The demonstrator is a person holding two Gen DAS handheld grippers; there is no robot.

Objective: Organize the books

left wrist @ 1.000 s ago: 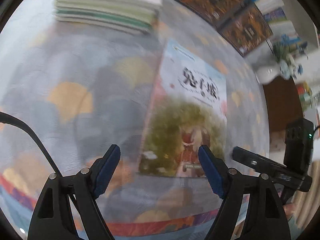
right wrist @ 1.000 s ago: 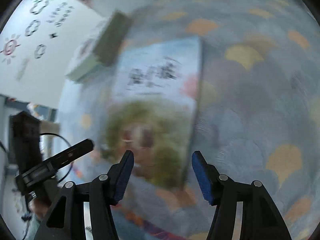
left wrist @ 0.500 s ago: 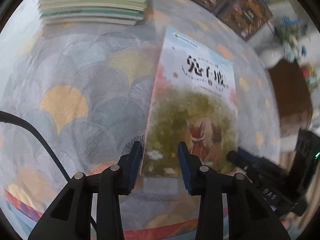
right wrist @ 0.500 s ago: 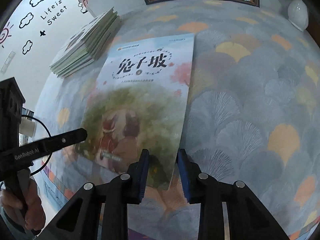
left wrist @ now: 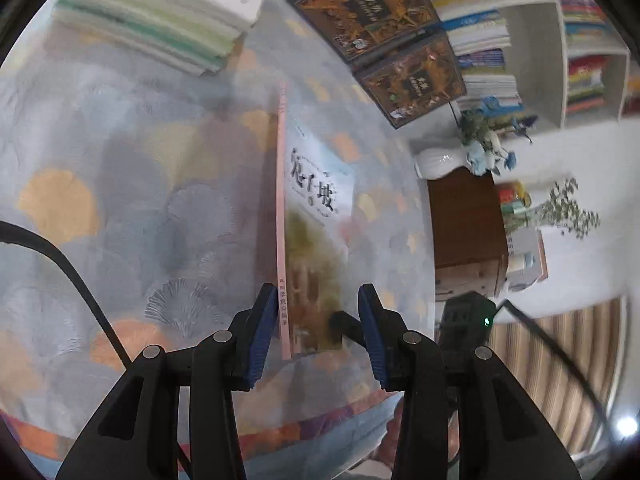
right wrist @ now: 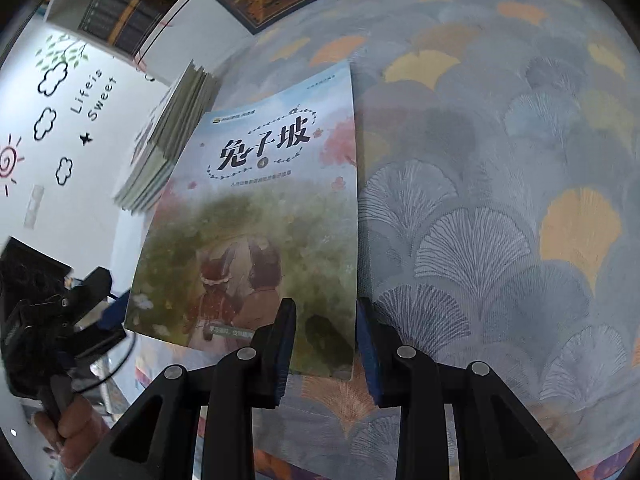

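A picture book with a pale blue and green cover (right wrist: 256, 216) is tilted up off the patterned tablecloth (right wrist: 500, 200). In the left wrist view I see its pink spine (left wrist: 281, 220) edge-on. My left gripper (left wrist: 318, 328) is narrowed around the book's near spine corner. My right gripper (right wrist: 326, 332) is narrowed around the opposite near corner. Whether the pads clamp the book is unclear in both views. A stack of thin books (left wrist: 160, 12) lies at the far left of the table, also in the right wrist view (right wrist: 168, 140).
Two dark ornate books (left wrist: 380, 36) lie at the table's far edge. A bookshelf (left wrist: 560, 32), a white vase with flowers (left wrist: 460, 156) and a brown cabinet (left wrist: 464, 232) stand beyond. A black cable (left wrist: 76, 272) crosses the cloth at left.
The book has risen from flat on the cloth to tilted up on its side. Both grippers narrowed from wide open a second ago and now sit around its near corners.
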